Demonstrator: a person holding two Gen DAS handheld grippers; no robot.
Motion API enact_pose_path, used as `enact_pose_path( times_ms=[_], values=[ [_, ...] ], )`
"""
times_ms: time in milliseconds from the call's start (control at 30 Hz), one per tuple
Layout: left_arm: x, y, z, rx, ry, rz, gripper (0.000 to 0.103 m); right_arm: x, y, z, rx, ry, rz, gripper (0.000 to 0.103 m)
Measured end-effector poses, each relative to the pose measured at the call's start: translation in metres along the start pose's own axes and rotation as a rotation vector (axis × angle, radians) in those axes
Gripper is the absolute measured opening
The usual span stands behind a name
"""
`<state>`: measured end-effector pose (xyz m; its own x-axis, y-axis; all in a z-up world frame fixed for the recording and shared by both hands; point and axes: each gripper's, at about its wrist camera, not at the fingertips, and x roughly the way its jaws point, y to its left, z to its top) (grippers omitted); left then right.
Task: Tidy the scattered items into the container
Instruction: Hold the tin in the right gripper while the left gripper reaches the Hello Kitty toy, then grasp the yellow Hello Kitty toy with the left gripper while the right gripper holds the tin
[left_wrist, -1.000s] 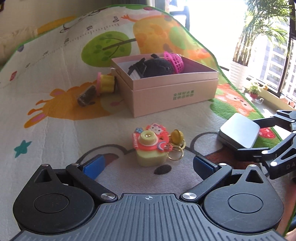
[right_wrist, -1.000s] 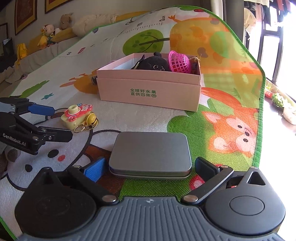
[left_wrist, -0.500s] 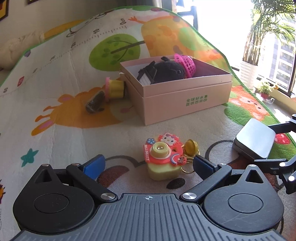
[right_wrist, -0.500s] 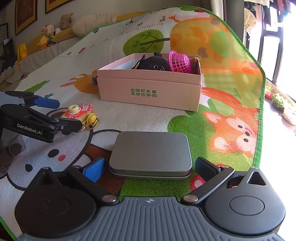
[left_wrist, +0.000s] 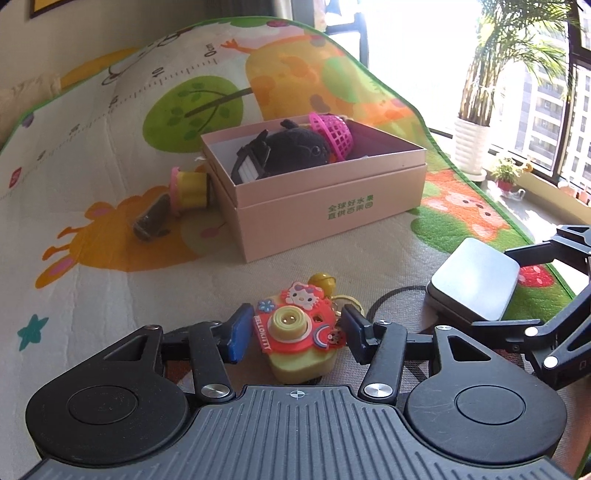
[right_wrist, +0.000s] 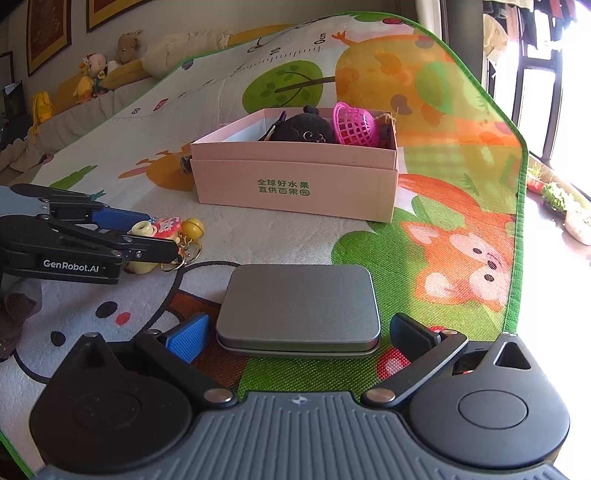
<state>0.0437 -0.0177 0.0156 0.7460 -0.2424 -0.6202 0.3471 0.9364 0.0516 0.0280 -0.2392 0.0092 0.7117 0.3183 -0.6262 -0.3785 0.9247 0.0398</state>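
Currently, my left tool straddles the toy camera on the play mat, near the mat's front edge. Its jaws have just been closing; both pads sit at the camera's sides, though I cannot tell whether they press it. My right tool stands wide around the grey tin, pads apart from its sides. Toward the mat's far edge, the pink box holds a black plush and a pink basket.
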Motion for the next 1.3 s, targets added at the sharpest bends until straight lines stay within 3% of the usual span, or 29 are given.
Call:
enact_pose_path(
  times_ms=[200,333,433,567,700,867,1000,1300],
  values=[
    [-0.026,-0.014,-0.018,0.010,0.019,-0.083,0.057,0.006,0.007,0.005,-0.048,0.034,0.003,0.103],
    [-0.030,-0.018,-0.023,0.009,0.031,-0.086,0.060,0.014,0.006,0.015,-0.045,0.056,0.015,0.103],
    [-0.029,-0.016,-0.025,0.000,0.043,-0.076,0.069,0.018,0.005,0.019,-0.039,0.066,0.006,0.102],
    [-0.029,-0.016,-0.026,-0.005,0.044,-0.085,0.083,0.013,0.008,0.018,-0.048,0.058,0.005,0.092],
    [-0.028,-0.018,-0.028,-0.007,0.038,-0.083,0.085,0.006,0.011,0.013,-0.045,0.051,0.000,0.092],
    [-0.025,-0.018,-0.027,-0.020,0.017,-0.058,0.079,-0.014,0.014,0.001,-0.037,0.019,-0.010,0.092],
    [-0.026,-0.017,-0.026,-0.007,0.004,-0.055,0.056,-0.027,0.016,-0.005,-0.028,-0.012,-0.039,0.092],
    [-0.032,-0.014,-0.028,-0.016,-0.011,-0.074,0.055,-0.032,0.032,-0.016,-0.065,-0.020,-0.056,0.092]
  ],
)
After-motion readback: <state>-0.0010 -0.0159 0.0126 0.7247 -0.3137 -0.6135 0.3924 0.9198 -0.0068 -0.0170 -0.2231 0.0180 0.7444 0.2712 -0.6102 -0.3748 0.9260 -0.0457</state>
